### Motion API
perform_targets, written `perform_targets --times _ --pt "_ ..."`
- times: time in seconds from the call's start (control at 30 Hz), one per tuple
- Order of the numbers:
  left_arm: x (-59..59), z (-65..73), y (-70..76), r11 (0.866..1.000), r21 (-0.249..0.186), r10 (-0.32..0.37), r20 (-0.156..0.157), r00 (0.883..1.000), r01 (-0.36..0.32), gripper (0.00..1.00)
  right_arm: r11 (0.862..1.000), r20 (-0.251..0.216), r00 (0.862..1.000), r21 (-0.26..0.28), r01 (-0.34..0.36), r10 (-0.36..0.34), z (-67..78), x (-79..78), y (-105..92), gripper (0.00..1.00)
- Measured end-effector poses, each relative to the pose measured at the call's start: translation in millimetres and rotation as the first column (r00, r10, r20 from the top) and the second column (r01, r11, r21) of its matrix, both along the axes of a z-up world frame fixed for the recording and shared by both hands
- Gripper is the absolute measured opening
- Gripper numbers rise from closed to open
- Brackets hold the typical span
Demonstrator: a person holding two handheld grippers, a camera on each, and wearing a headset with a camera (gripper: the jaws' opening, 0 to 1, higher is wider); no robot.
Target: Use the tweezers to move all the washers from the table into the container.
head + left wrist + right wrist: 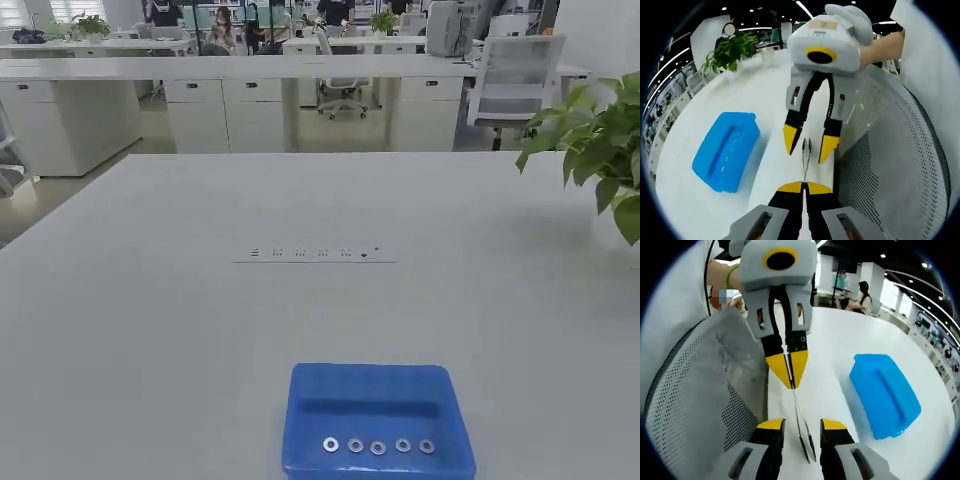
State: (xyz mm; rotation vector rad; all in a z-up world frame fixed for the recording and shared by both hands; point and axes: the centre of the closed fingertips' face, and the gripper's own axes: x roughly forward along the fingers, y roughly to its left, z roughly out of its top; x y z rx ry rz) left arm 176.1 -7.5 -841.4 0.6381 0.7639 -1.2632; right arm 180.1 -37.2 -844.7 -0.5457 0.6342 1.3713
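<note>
The blue container (pixel 370 400) sits at the near edge of the white table (pixel 300 300), with several washers (pixel 378 446) lined up in it. In the left gripper view my left gripper (pixel 802 186) is shut on thin metal tweezers (pixel 804 160). They reach forward between the spread yellow tips of my right gripper (pixel 808 145). The right gripper view has my right gripper (pixel 802 425) open around the tweezers (pixel 799 410), and the left gripper (pixel 789 367) facing it, clamped on them. Both are near the table's edge, beside the container (pixel 725 150) (pixel 885 392).
A grey mesh chair back (pixel 890 165) (pixel 700 390) is close under the grippers. A green plant (pixel 600 140) (pixel 727 50) hangs over the table's far right. A socket strip (pixel 315 254) lies in the table's middle. Desks, chairs and people fill the background.
</note>
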Motion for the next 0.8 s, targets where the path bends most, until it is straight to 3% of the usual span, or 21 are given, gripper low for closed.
perform_targets --times 0.07,0.17,0.2,0.23,0.27,0.3,0.33,0.4,0.5,0.63,0.7,0.8 --pt "0.8 -7.7 4.0 1.000 0.030 -0.006 -0.006 1.000 0.006 0.00 0.998 -0.011 0.999 0.048 0.050 -0.050 9.4 1.5 -7.7 0.38" --pt "0.4 -18.0 7.8 0.997 0.071 -0.019 -0.017 1.000 0.020 0.00 0.982 0.065 0.985 0.110 0.154 -0.161 25.1 17.4 -25.9 0.46" --pt "0.8 -22.2 10.0 0.995 0.095 -0.030 -0.013 0.999 0.032 0.00 0.971 0.093 0.975 0.151 0.184 -0.199 33.8 23.4 -32.9 0.53" --pt "1.1 -24.4 10.5 0.994 0.104 -0.034 -0.012 0.999 0.035 0.00 0.960 0.096 0.967 0.178 0.215 -0.234 39.4 27.2 -38.4 0.59" --pt "1.4 -26.6 10.8 0.993 0.111 -0.034 -0.019 0.999 0.036 0.00 0.941 0.098 0.953 0.218 0.259 -0.285 48.2 33.1 -46.0 0.64" --pt "1.5 -27.1 10.9 0.993 0.113 -0.033 -0.021 0.999 0.036 0.00 0.934 0.097 0.949 0.230 0.273 -0.301 51.1 34.7 -48.8 0.69" --pt "1.9 -28.6 11.2 0.992 0.118 -0.034 -0.026 0.999 0.036 0.00 0.912 0.089 0.934 0.263 0.314 -0.347 59.7 39.4 -57.3 0.70" --pt "2.2 -30.8 12.0 0.991 0.130 -0.033 -0.036 0.999 0.037 0.00 0.885 0.088 0.911 0.292 0.363 -0.403 70.2 45.0 -72.0 0.71" --pt "3.1 -33.1 13.0 0.987 0.154 -0.039 -0.037 0.999 0.044 0.00 0.858 0.112 0.881 0.311 0.409 -0.460 78.2 50.7 -92.3 0.75" --pt "3.0 -35.7 13.7 0.981 0.186 -0.049 -0.041 0.998 0.056 0.00 0.809 0.112 0.830 0.328 0.488 -0.546 80.6 53.6 -113.4 0.83" --pt "2.8 -36.6 14.3 0.979 0.198 -0.048 -0.047 0.998 0.057 0.00 0.788 0.102 0.812 0.337 0.515 -0.574 79.5 54.2 -124.2 0.85" --pt "2.0 -39.6 16.7 0.972 0.228 -0.051 -0.055 0.997 0.062 0.00 0.770 0.102 0.793 0.344 0.538 -0.600 77.9 51.2 -128.2 0.88"
